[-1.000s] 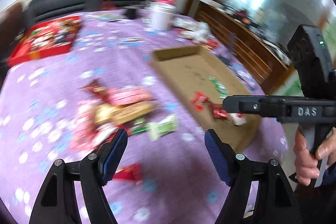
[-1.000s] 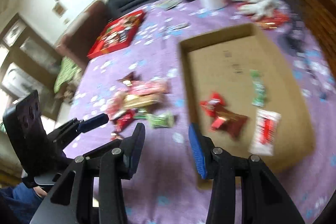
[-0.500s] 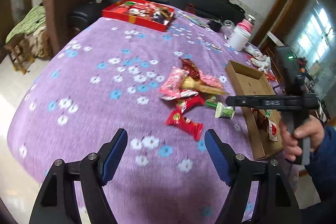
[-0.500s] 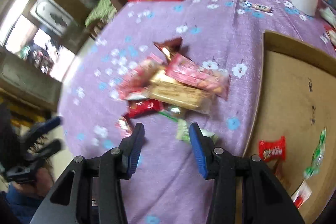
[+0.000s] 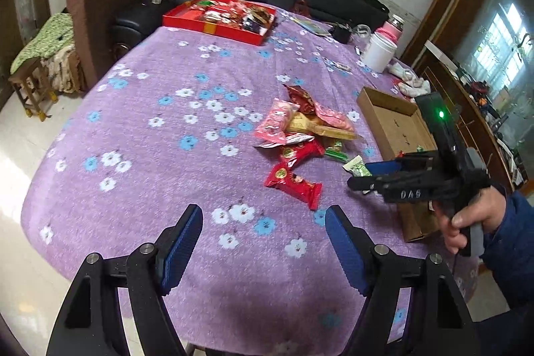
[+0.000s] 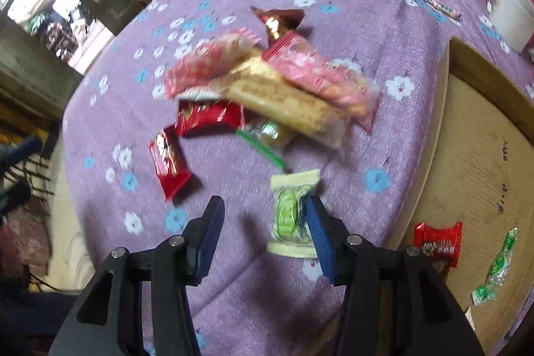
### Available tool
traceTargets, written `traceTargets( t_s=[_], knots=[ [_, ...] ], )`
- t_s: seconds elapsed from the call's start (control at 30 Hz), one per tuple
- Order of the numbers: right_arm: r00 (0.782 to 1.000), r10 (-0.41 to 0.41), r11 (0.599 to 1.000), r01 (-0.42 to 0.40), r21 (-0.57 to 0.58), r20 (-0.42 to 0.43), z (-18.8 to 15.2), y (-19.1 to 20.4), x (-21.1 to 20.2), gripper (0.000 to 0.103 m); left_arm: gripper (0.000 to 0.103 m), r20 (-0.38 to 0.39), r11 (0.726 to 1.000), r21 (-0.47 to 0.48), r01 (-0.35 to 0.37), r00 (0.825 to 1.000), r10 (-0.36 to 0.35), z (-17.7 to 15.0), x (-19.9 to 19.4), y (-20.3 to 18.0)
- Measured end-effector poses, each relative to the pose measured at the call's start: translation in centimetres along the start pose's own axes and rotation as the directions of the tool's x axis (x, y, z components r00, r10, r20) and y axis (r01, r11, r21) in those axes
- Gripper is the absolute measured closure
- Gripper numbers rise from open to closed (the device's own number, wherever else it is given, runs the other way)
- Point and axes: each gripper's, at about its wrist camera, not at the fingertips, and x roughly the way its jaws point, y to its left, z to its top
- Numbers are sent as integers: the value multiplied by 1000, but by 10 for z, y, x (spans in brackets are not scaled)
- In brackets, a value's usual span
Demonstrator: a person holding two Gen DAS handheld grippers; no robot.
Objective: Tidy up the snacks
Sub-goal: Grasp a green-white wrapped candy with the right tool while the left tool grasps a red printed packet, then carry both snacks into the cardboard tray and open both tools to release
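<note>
- The right gripper (image 6: 262, 222) is hanging low over the green-and-white snack (image 6: 291, 212), its jaws opening; the packet is lying between them, close against the right pad, not yet pinched.
- This is looking like the approach to a pick: the packet is resting on the purple flowered bench (image 5: 160, 129), just beside the cardboard box (image 6: 484, 135) and a little apart from the snack pile (image 6: 267, 89).
- The box is already holding a red packet (image 6: 438, 241) and a green candy (image 6: 497, 266).
- The left gripper (image 5: 263, 242) is hovering with its jaws wide apart and empty, near a red packet (image 5: 293, 182) at the near edge of the pile.
- Next, the right gripper probably needs centring over the packet, lowering, then closing across its narrow width before carrying it to the box.
</note>
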Motion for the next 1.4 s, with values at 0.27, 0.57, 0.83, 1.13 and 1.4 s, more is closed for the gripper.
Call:
traceTargets(
  t_s=[0.27,0.57,0.83,1.13,1.4],
  knots=[
    [995,-2,989,-13,147,103,-25,7,-17,85,24,-114,995,22,95,989,-92,20,49,-11],
    [972,-19,952,-54,302,233,-55,6,-68,85,24,-210,985,133,111,974,-82,30,104,-31],
    [957,-75,920,-41,389,279,-78,1,-92,85,26,-232,959,269,84,972,-20,27,134,-46],
    [948,-77,911,-59,408,310,-72,4,-99,85,53,-192,942,322,96,981,-35,21,124,-42],
    [954,-28,935,-80,346,298,-49,18,-90,85,53,-142,951,294,94,988,-54,21,100,-35]
  ],
)
